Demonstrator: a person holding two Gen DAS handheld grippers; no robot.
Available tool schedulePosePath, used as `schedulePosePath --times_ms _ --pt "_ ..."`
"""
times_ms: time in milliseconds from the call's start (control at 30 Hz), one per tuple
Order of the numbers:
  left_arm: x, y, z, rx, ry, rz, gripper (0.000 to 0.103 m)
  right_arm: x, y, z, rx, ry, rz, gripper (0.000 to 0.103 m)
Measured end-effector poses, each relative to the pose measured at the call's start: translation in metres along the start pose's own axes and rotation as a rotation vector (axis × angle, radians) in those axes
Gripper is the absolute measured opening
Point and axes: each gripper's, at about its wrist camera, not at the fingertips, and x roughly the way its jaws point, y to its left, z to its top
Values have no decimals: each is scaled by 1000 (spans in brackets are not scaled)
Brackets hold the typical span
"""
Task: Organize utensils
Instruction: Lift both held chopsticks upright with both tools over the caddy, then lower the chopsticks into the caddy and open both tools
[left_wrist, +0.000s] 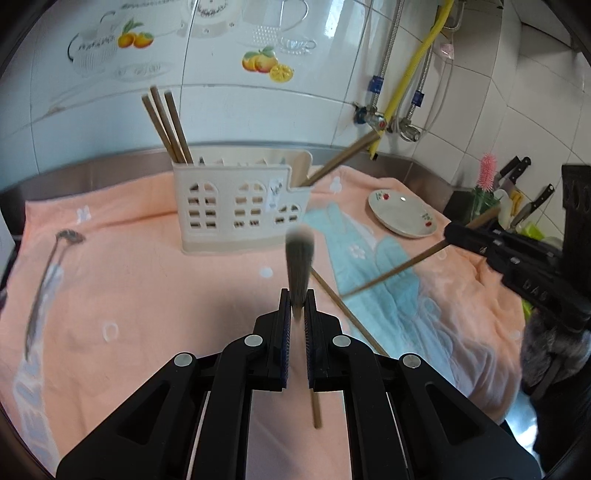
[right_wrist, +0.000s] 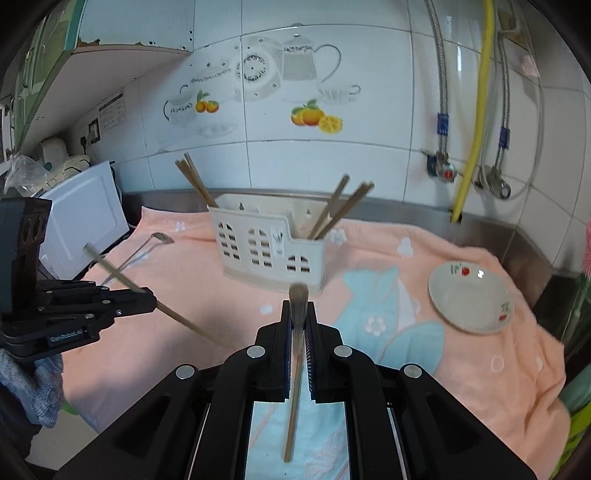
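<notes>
Ladle (left_wrist: 48, 280) lies flat left of the holder (left_wrist: 240, 206). Left gripper (left_wrist: 298, 299) is clamped on one chopstick (left_wrist: 300, 266) in front of it, above the towel (left_wrist: 147, 295). Right gripper (right_wrist: 298, 310) pinches another chopstick (right_wrist: 295, 369); plate (right_wrist: 471, 299) right of the holder.

We are in a home kitchen: tiled wall (right_wrist: 332, 162) with teapot decals behind the utensil holder (right_wrist: 269, 251), knives (left_wrist: 532, 195) to its right.

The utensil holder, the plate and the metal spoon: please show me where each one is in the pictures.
utensil holder (left_wrist: 236, 206): left wrist view, on its front wall with window cutouts.
plate (right_wrist: 471, 297): right wrist view, on its inner surface.
metal spoon (left_wrist: 68, 236): left wrist view, on its bowl end.
</notes>
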Motion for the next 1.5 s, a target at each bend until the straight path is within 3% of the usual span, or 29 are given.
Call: schedulePosePath --times_ms 400,833,967,1233,1500 --pt "-24 21 56 5 -80 24 6 -9 -3 72 2 -32 56 6" --pt "-45 31 154 42 -235 143 6 -4 3 131 -31 -77 57 6" --pt "-36 39 177 31 -248 172 6 1 1 149 -22 -102 59 6" --pt "0 58 179 -15 -202 182 6 21 -4 178 7 -135 29 6" --pt "23 69 168 -44 -150 162 6 63 -9 171 29 -89 3 6"
